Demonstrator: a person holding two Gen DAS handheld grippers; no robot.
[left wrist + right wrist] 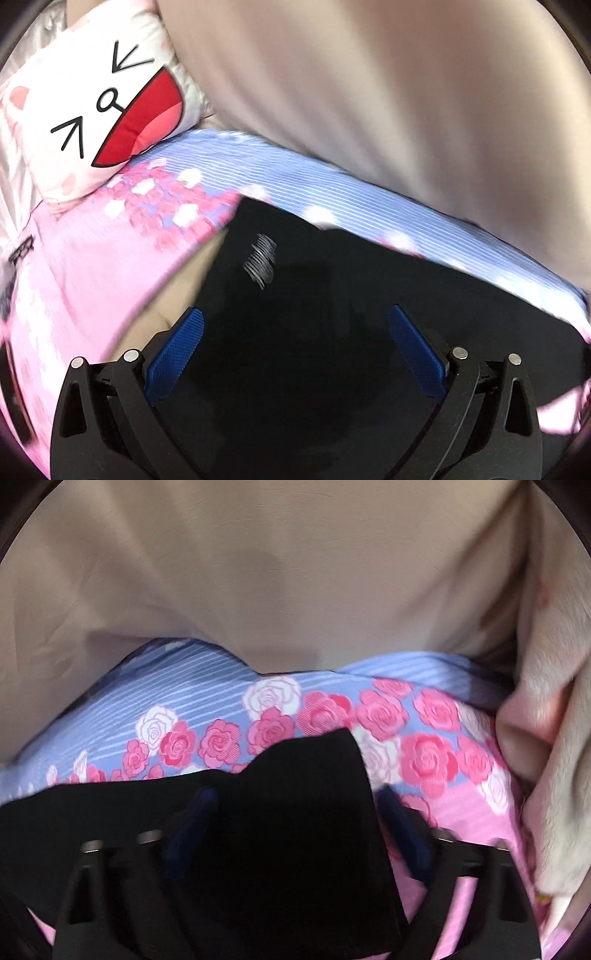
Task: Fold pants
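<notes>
Two grippers over black pants on the rose bedsheet (pixel 92 266). Left view: left gripper (pixel 295 332) wide open, empty, above pants (pixel 332 295), cartoon pillow (pixel 110 107) beyond. Right view: right gripper (pixel 295 808) spread, pants (pixel 303 794) corner between its fingers, unclamped. Best to pinch edges squarely, lift evenly.

Black pants (pixel 280 812) hide the right gripper (pixel 295 805) fingertips (blurred blue); pillow (pixel 110 122) cut off.

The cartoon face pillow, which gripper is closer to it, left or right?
Left. The left gripper hovers open over the black pants with the pillow just beyond. The right gripper doesn't see the pillow at all.
</notes>
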